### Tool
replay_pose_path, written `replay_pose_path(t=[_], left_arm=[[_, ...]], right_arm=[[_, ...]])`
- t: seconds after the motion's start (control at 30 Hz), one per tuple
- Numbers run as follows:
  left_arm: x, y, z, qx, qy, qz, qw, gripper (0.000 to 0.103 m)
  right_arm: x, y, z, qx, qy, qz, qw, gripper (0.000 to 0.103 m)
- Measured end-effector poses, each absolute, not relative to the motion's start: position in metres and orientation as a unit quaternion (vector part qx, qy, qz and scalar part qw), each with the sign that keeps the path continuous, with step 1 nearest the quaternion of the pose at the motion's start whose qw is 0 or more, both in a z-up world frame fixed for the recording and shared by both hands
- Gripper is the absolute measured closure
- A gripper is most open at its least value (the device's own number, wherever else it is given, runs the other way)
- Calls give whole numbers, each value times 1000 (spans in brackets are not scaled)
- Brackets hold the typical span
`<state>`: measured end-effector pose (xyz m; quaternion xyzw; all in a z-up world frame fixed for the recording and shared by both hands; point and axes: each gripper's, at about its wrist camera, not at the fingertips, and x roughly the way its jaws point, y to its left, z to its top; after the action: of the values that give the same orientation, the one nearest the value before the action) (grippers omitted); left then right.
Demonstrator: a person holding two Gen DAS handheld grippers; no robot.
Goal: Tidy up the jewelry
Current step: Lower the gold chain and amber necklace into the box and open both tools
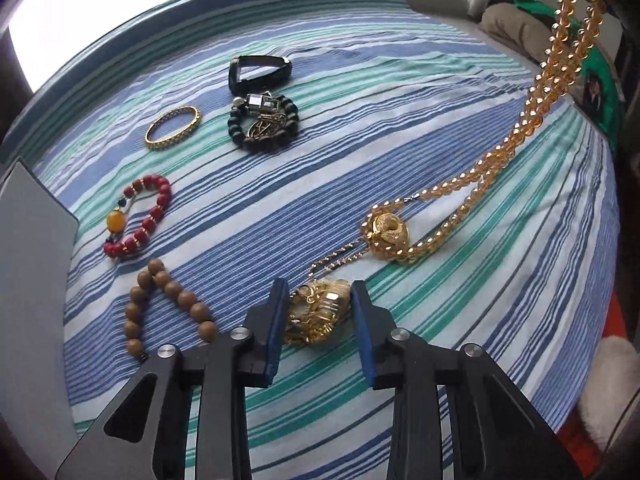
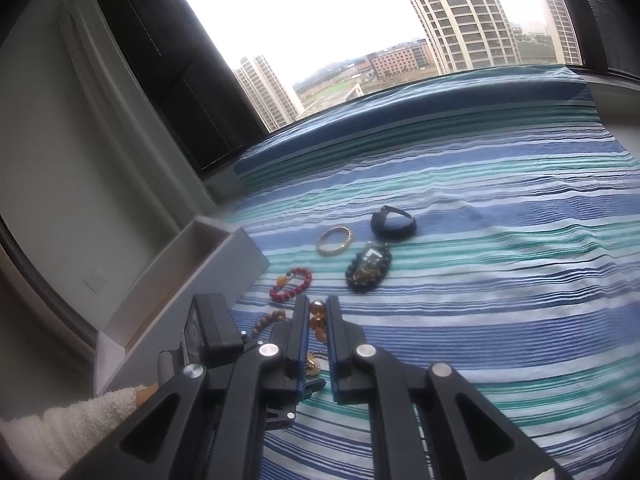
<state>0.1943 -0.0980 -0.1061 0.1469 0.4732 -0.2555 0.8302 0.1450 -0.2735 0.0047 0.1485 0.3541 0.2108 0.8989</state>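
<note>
A long amber bead necklace (image 1: 516, 136) runs from a round gold pendant (image 1: 388, 232) on the striped cloth up to the top right. There my right gripper (image 2: 318, 312) is shut on its beads (image 2: 318, 322), lifting that end. A thin gold chain leads from the pendant down to a tangled gold clump (image 1: 320, 316). My left gripper (image 1: 320, 304) points down at the cloth, and its blue pads touch both sides of that clump. In the right wrist view the left gripper's body (image 2: 208, 328) sits low at the left, with the clump (image 2: 312, 364) just beside it.
On the striped cloth (image 1: 400, 120) lie a red bead bracelet (image 1: 138, 216), a wooden bead bracelet (image 1: 168, 308), a gold bangle (image 1: 172, 132), a dark bead bracelet with charms (image 1: 264, 124) and a black band (image 1: 260, 70). An open grey box (image 2: 192, 264) stands at the left edge.
</note>
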Motion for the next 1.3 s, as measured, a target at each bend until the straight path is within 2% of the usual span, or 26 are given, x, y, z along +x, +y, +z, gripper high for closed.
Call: replay_pose_path(t=[0.2, 0.5, 0.63, 0.8, 1.03, 1.3], left_arm=[[187, -77, -71, 64, 455, -267, 847, 84], [163, -41, 52, -29, 364, -294, 883, 84], [145, 3, 94, -59, 336, -258, 904, 83], [117, 76, 126, -78, 331, -166, 926, 83], [74, 187, 128, -81, 348, 5, 934, 83], [52, 269, 60, -104, 398, 102, 906, 83]], right_arm=[[153, -281, -8, 157, 364, 200, 896, 95], [163, -279, -23, 162, 382, 192, 890, 95], [158, -269, 5, 142, 360, 211, 898, 95], [158, -231, 70, 83, 320, 259, 907, 95], [160, -140, 157, 36, 275, 362, 890, 95], [152, -18, 200, 27, 255, 462, 849, 95]])
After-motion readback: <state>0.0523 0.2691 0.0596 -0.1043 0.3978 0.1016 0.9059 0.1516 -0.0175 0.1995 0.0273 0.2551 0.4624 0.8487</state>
